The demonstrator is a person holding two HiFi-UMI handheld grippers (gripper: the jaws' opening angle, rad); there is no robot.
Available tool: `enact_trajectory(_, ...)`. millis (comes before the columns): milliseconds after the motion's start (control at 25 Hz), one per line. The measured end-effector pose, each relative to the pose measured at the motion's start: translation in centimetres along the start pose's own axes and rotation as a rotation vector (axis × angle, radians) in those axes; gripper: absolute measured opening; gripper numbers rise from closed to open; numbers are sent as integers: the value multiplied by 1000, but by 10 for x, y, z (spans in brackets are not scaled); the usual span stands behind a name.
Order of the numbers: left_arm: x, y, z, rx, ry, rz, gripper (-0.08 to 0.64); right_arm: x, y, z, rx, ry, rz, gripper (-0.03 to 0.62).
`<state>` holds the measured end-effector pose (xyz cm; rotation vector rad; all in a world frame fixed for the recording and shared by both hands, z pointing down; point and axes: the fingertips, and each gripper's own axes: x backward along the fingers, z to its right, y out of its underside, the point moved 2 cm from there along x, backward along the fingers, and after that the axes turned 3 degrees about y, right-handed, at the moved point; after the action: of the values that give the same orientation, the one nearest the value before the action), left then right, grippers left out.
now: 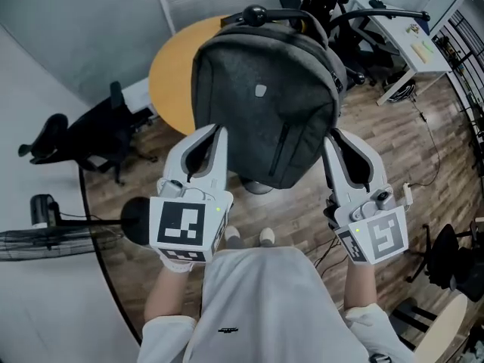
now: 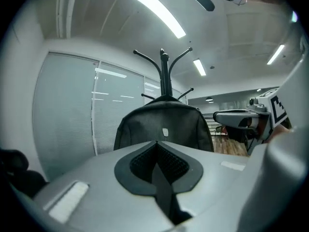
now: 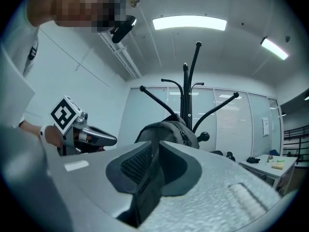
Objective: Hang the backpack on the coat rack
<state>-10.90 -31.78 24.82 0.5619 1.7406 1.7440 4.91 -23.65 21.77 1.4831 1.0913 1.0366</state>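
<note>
1 grey backpack [image 1: 265, 97] hangs on coat rack [image 3: 186, 91], frame centre. Left gripper [image 1: 218, 131] fingers closed, empty; right gripper [image 1: 333, 136] fingers pinch dark strap [image 3: 147, 185].

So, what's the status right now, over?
Left gripper shut, empty. Right gripper shut too, nothing seen held. Backpack looks hung on rack. Nothing in the way.
</note>
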Motion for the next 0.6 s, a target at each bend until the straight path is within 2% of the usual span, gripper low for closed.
enact_trajectory(280, 18, 55, 7, 165, -63, -31, 17, 14, 31, -13, -21, 36, -40, 34)
enact_trajectory(360, 24, 65, 9, 169, -66, -27, 17, 19, 44, -16, -35, 32, -68, 34)
enact_trajectory(520, 34, 80, 22, 160, -10, -21, 18, 29, 63, -24, -101, 21, -101, 15)
enact_trajectory(600, 39, 87, 26, 154, -8, -37, 18, 33, 69, -26, -122, 36, -108, 15)
